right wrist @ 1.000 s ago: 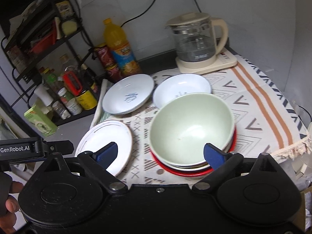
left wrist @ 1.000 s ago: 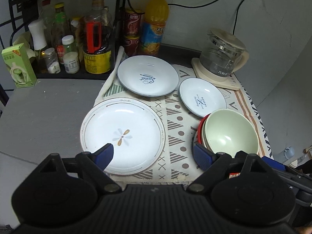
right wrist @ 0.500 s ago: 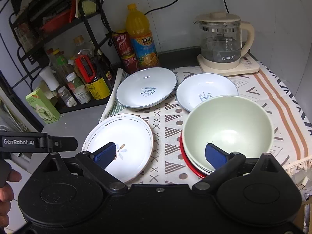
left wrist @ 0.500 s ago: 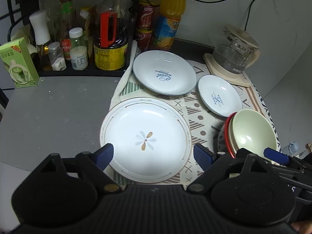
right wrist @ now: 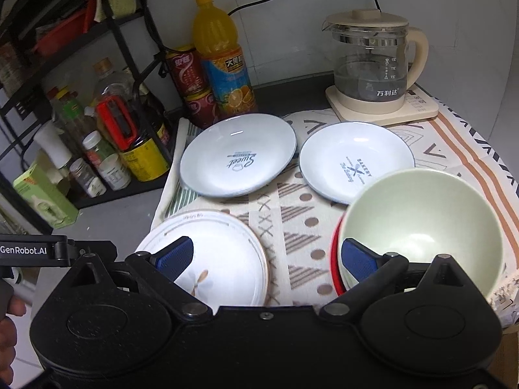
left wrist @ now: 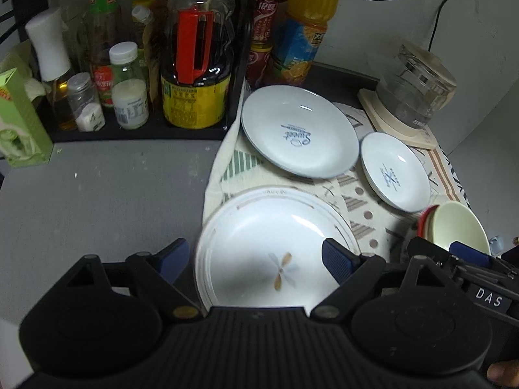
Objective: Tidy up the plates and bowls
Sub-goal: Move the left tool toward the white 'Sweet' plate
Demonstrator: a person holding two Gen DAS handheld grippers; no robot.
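A white plate with a flower mark (left wrist: 275,246) (right wrist: 227,246) lies at the near left of the patterned cloth. My left gripper (left wrist: 256,257) hovers open just above it, one blue finger off its left rim and the other over its right side, neither touching. Behind it lie a larger "Sweet" plate (left wrist: 298,133) (right wrist: 238,159) and a smaller "Bakery" plate (left wrist: 394,170) (right wrist: 353,162). A pale green bowl (right wrist: 421,227) (left wrist: 460,227) is nested in other bowls, the lowest a red bowl (right wrist: 335,259). My right gripper (right wrist: 267,257) is open and holds nothing, its right finger at the green bowl's near rim.
A glass kettle (right wrist: 369,71) on its base stands at the back right. An orange juice bottle (right wrist: 223,64), cans and a black rack of bottles (left wrist: 194,74) line the back left. A green box (left wrist: 19,129) stands on the bare grey counter (left wrist: 107,194). A hand (right wrist: 8,311) holds the left gripper.
Both grippers have moved left and lower toward the table. The flower plate now sits between the left fingers in view, and the bowl stack has slid to the right edge.
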